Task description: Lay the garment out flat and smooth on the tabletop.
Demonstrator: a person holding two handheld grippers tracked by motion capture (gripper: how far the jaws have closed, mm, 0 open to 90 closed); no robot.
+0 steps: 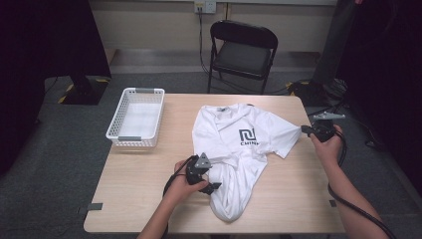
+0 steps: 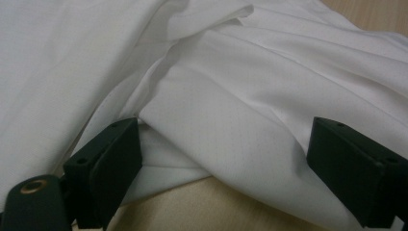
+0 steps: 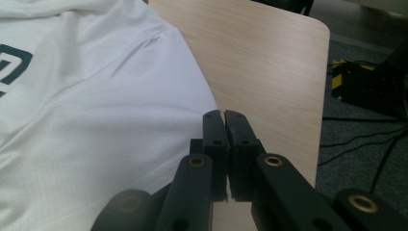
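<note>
One white basket (image 1: 135, 118) holding nothing, left claw (image 1: 209, 180) spread around T-shirt (image 1: 239, 149), right claw (image 1: 304, 129) pressed together.

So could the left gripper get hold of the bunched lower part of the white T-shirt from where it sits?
Probably yes: the left gripper, jaws open, already straddles a fold of the white T-shirt, with nothing between them but cloth.

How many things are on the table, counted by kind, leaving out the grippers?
White T-shirt: 1
White plastic basket: 1
Total: 2
</note>
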